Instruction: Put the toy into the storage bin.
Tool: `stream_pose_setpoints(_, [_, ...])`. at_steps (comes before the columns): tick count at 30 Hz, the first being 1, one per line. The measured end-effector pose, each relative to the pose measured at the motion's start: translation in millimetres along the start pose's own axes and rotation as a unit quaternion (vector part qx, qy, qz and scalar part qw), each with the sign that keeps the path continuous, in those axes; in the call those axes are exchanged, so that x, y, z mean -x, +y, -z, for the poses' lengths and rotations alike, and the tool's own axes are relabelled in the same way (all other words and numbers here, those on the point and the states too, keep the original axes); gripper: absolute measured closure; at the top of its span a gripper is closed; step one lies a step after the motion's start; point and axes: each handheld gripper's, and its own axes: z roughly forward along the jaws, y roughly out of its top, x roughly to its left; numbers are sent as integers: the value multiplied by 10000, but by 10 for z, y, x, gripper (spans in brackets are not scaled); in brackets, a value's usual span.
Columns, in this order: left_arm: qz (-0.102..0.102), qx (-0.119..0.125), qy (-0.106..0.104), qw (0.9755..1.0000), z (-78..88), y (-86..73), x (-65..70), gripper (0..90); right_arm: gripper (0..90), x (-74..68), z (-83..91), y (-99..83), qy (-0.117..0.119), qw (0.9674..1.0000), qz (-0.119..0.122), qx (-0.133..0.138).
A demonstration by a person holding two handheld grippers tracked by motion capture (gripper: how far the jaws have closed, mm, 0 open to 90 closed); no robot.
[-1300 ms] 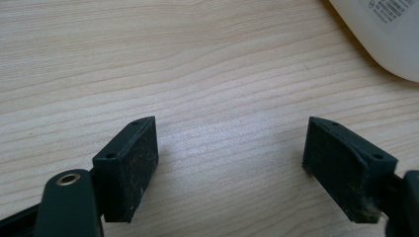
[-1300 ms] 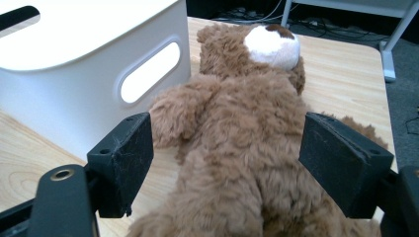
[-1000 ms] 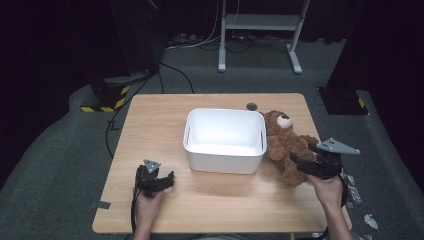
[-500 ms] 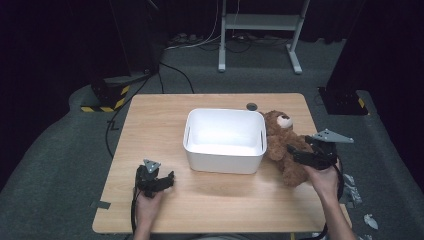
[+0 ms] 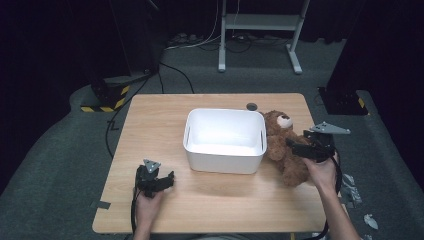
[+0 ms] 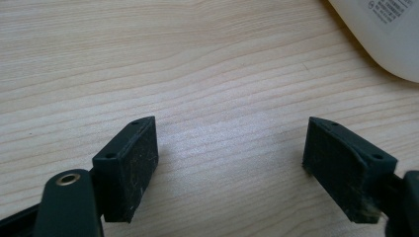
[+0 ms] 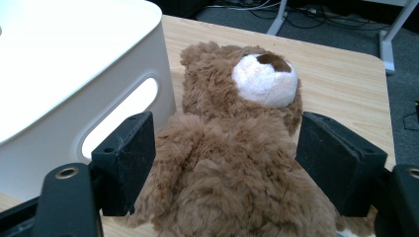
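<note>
right gripper [image 5: 296, 146] moved over teddy bear [image 7: 232, 163] | jaws closing, straddling it | bear's legs cut off

Brown plush teddy bear [image 5: 285, 145], white muzzle, lying face up on the table, touching the white bin's [image 5: 225, 150] right wall

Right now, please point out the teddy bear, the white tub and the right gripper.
teddy bear [image 7: 232, 163]: right gripper view, furry chest.
white tub [image 5: 224, 162]: high view, near wall.
right gripper [image 5: 296, 147]: high view, between its fingertips.
</note>
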Motion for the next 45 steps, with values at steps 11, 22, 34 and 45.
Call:
stream_pose_setpoints(11, [-4, 6, -13, 10000, -1, 1, -6, 216, 215, 51, -40, 80, 20, 10000, -30, -80])
stream_pose_setpoints(22, [-7, 5, -14, 10000, -1, 1, -6, 216, 205, 127, -151, 164, -84, 9998, -105, -149])
stream_pose_setpoints(34, [-5, 6, -17, 10000, -1, 1, -7, 216, 187, 157, -317, 233, -149, 9991, -160, -363])
stream_pose_setpoints(45, [-9, 6, -18, 10000, -2, 1, -8, 216, 177, 173, -547, 243, -107, 9973, -238, -681])
